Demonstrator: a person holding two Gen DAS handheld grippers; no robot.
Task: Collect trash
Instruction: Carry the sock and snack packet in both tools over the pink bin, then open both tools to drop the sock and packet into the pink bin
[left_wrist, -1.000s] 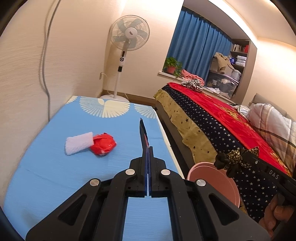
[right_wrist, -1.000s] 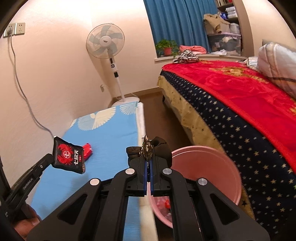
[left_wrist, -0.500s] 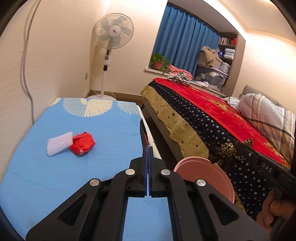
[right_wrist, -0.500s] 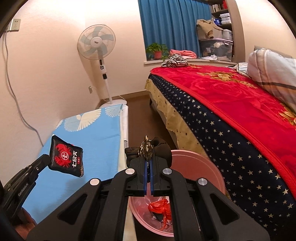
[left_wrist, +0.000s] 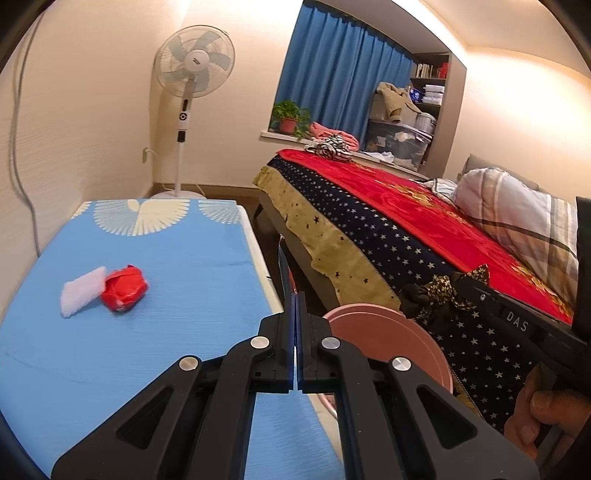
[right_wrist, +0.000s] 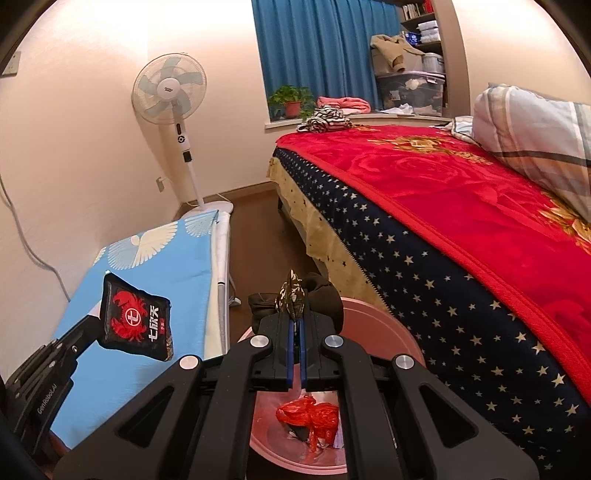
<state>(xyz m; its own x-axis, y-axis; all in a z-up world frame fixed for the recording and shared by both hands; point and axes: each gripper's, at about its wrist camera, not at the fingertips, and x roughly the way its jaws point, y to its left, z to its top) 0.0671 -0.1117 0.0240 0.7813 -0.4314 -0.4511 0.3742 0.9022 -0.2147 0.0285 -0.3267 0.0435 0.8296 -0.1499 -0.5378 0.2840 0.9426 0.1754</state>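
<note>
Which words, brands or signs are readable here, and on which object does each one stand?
"DAS": on the right gripper body, left wrist view.
"GenRobot.AI": on the left gripper body, right wrist view.
Black snack packet: red crab logo and white Chinese characters, not surely readable.
Standing fan: hub label too small to read.

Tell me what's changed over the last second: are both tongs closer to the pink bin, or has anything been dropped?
Both tongs have swung toward the pink bin; its red bag now shows inside. Nothing was released: the left tongs still pinch the black crab packet, and the right tongs still hold the dark patterned wrapper. The red wad and white piece remain on the blue table.
</note>
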